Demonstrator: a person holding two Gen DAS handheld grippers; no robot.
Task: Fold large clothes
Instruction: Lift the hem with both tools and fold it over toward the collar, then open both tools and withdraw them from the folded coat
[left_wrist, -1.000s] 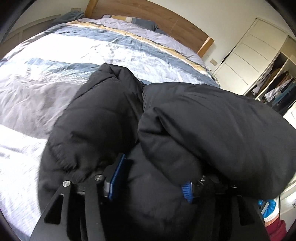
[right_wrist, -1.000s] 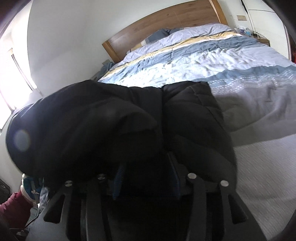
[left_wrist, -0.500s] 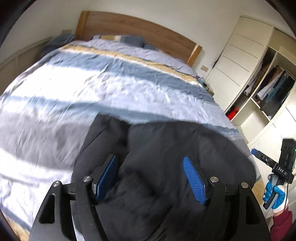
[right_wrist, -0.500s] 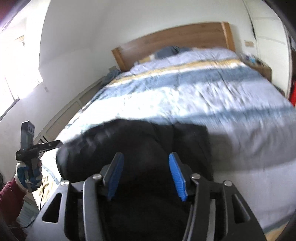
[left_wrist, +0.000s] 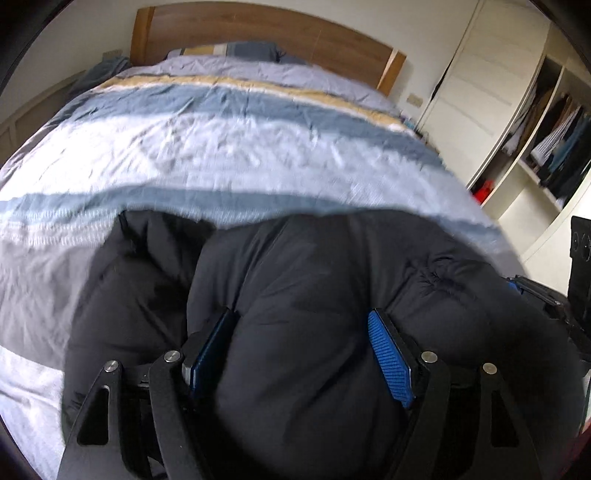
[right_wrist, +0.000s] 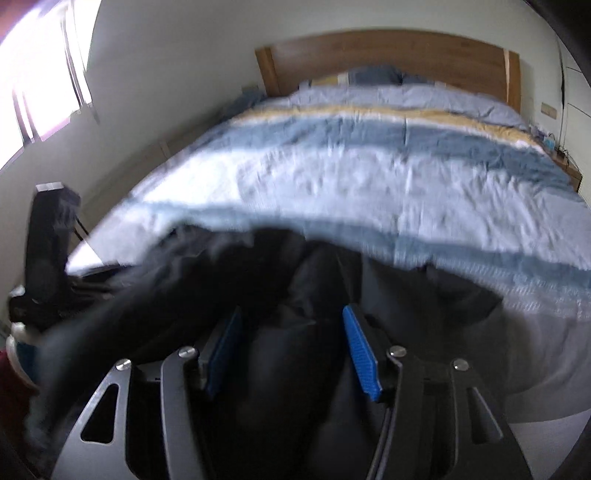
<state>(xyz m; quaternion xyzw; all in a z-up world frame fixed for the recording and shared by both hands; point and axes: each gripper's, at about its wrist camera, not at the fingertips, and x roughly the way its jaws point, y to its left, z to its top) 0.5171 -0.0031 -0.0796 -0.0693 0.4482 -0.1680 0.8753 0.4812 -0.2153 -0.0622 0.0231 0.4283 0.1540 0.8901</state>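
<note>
A black puffer jacket lies bunched at the near edge of the bed, with a folded part at its left. My left gripper is open, its blue pads on either side of a puffy bulge of the jacket. In the right wrist view the jacket is blurred. My right gripper is open over it, jaws apart with fabric between them. The other handheld gripper shows at the left of that view.
The bed has a blue, white and yellow striped duvet and a wooden headboard. A white wardrobe with open shelves of clothes stands on the right. A bright window is on the left wall.
A second ago both grippers were buried in the jacket. Both then pulled back and up with jaws open, and have now come down close over the jacket again.
</note>
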